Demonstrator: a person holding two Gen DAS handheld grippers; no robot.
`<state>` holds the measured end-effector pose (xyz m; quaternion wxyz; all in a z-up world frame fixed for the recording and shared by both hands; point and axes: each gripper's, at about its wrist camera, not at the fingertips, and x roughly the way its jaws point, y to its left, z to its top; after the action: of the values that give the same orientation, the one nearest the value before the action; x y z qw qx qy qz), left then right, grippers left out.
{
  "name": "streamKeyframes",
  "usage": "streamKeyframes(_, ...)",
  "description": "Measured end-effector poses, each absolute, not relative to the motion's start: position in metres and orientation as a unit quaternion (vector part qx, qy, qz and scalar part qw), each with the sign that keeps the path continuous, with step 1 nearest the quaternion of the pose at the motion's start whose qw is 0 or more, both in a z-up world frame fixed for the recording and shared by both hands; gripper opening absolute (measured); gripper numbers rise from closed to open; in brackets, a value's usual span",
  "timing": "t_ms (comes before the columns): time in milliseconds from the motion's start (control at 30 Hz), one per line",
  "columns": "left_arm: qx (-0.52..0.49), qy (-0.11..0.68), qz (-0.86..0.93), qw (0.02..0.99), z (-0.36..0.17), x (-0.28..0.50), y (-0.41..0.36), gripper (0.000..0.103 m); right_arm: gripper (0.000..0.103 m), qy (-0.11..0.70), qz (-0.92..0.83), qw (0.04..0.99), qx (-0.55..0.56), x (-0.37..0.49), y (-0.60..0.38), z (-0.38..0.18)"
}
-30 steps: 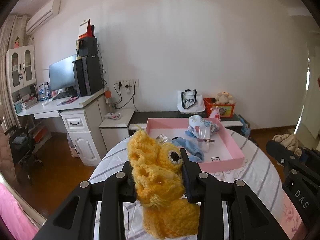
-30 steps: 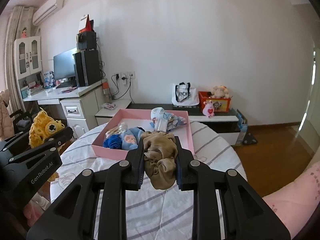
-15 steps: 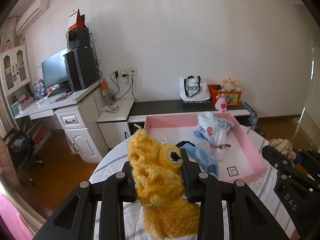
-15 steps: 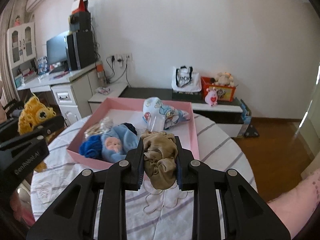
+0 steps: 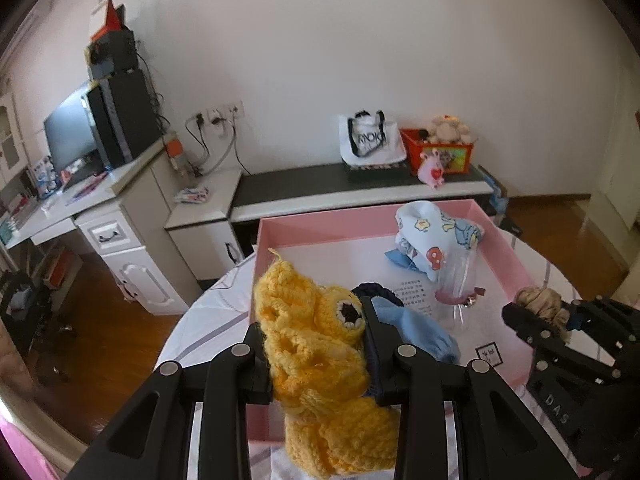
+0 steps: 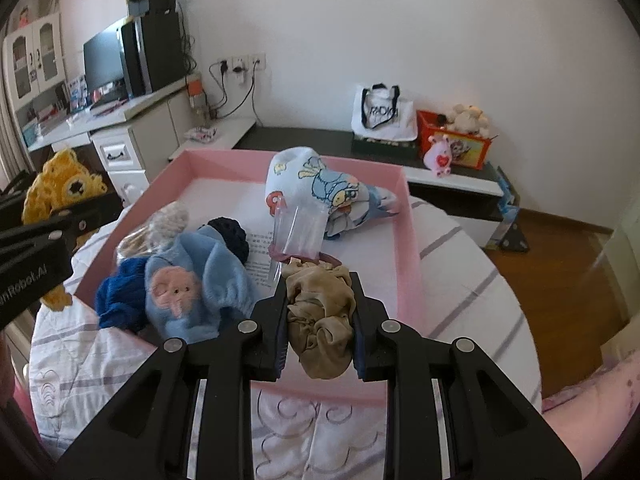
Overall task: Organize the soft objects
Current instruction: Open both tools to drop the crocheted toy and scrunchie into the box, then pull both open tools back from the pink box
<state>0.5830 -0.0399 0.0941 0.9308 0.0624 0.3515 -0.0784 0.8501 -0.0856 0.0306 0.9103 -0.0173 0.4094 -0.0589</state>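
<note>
My left gripper (image 5: 314,322) is shut on a yellow crocheted toy (image 5: 320,360), held above the near left corner of the pink tray (image 5: 516,264). My right gripper (image 6: 320,294) is shut on a tan crumpled cloth (image 6: 320,320), held over the tray's near edge (image 6: 410,240). In the tray lie a light blue plush piece (image 6: 188,292), a dark blue knit piece (image 6: 120,296), a cartoon-print sock (image 6: 324,188) and a clear plastic item (image 6: 300,232). The left gripper and yellow toy (image 6: 60,188) show at the left of the right wrist view.
The tray sits on a round table with a striped white cloth (image 6: 460,264). Behind stand a white desk with a monitor (image 5: 68,140), a low dark bench (image 5: 340,184) with a white bag (image 5: 370,140) and an orange toy box (image 5: 440,152). Wooden floor surrounds the table.
Both grippers have moved forward and downward toward the pink tray, each still holding its soft object. The tray looks larger and closer in both views.
</note>
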Motion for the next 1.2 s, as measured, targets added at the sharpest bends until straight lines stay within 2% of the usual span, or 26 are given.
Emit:
streamKeyframes(233, 0.063, 0.388, -0.092, 0.915, 0.089, 0.671, -0.039, 0.030, 0.023, 0.436, -0.044, 0.899, 0.006, 0.881, -0.100, 0.011)
streamKeyframes(300, 0.063, 0.397, -0.097, 0.911, 0.089, 0.694, -0.041, 0.030, 0.028, 0.438, -0.044, 0.898, 0.016, 0.886, -0.105, 0.009)
streamKeyframes(433, 0.064, 0.401, -0.102, 0.908, 0.090, 0.732, -0.038, 0.032, 0.029, 0.437, -0.046, 0.898, 0.017, 0.891, -0.112, 0.009)
streamKeyframes(467, 0.067, 0.401, -0.099, 0.908, 0.089, 0.738, -0.037, 0.033, 0.035, 0.437, -0.042, 0.898, 0.020, 0.892, -0.114, 0.010)
streamKeyframes(500, 0.071, 0.400, -0.095, 0.909, 0.088, 0.744, -0.038, 0.033, 0.048, 0.435, -0.038, 0.899, 0.024, 0.894, -0.115, 0.011)
streamKeyframes(600, 0.085, 0.407, -0.099, 0.904, 0.082, 0.762, -0.046, 0.034, 0.066, 0.424, -0.038, 0.905, 0.020, 0.895, -0.114, 0.015)
streamKeyframes(633, 0.084, 0.409, -0.104, 0.903, 0.080, 0.766, -0.049, 0.039, 0.068, 0.421, -0.041, 0.906, 0.015, 0.894, -0.113, 0.016)
streamKeyframes(733, 0.067, 0.422, -0.108, 0.898, 0.076, 0.783, -0.047, 0.070, 0.077, 0.414, -0.051, 0.909, 0.006, 0.892, -0.111, 0.019)
streamKeyframes(767, 0.061, 0.423, -0.105, 0.898, 0.076, 0.785, -0.044, 0.075, 0.079, 0.413, -0.052, 0.909, 0.006, 0.891, -0.111, 0.020)
streamKeyframes(967, 0.073, 0.399, -0.089, 0.909, 0.067, 0.764, -0.039, 0.092, 0.086, 0.409, -0.067, 0.910, -0.005, 0.893, -0.112, 0.022)
streamKeyframes(1200, 0.078, 0.387, -0.076, 0.916, 0.055, 0.727, -0.046, 0.094, 0.092, 0.410, -0.072, 0.909, -0.010, 0.890, -0.113, 0.023)
